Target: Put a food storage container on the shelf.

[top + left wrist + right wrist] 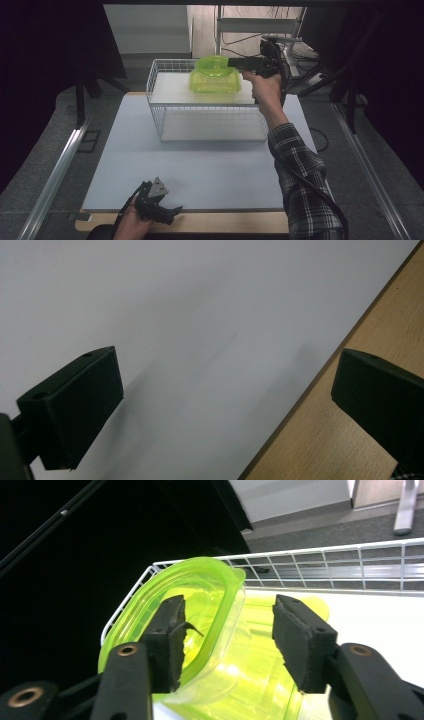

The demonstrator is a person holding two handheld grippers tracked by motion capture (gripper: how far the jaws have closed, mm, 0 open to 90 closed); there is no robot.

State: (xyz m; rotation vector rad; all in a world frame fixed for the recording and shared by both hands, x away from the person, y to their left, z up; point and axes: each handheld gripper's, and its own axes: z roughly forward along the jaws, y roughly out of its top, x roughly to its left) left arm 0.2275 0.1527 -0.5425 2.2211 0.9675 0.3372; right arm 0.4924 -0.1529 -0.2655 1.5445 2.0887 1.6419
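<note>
The right gripper (227, 640) straddles the green plastic container's (215, 75) rim inside the wire basket (165, 107), jaws half-open, gripping nothing; withdrawing carelessly could snag and tip it. The left gripper (225, 410) rests wide open, empty, at the near tabletop (200, 165) edge.

No text, label, brand, number or sign can be read anywhere.

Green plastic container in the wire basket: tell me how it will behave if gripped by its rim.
The green plastic container looks thin-walled and translucent, so probably light and a little flexible. Its glossy surface may slip between the right gripper pads. It seems to lean on the wire basket, so it could tip.
</note>
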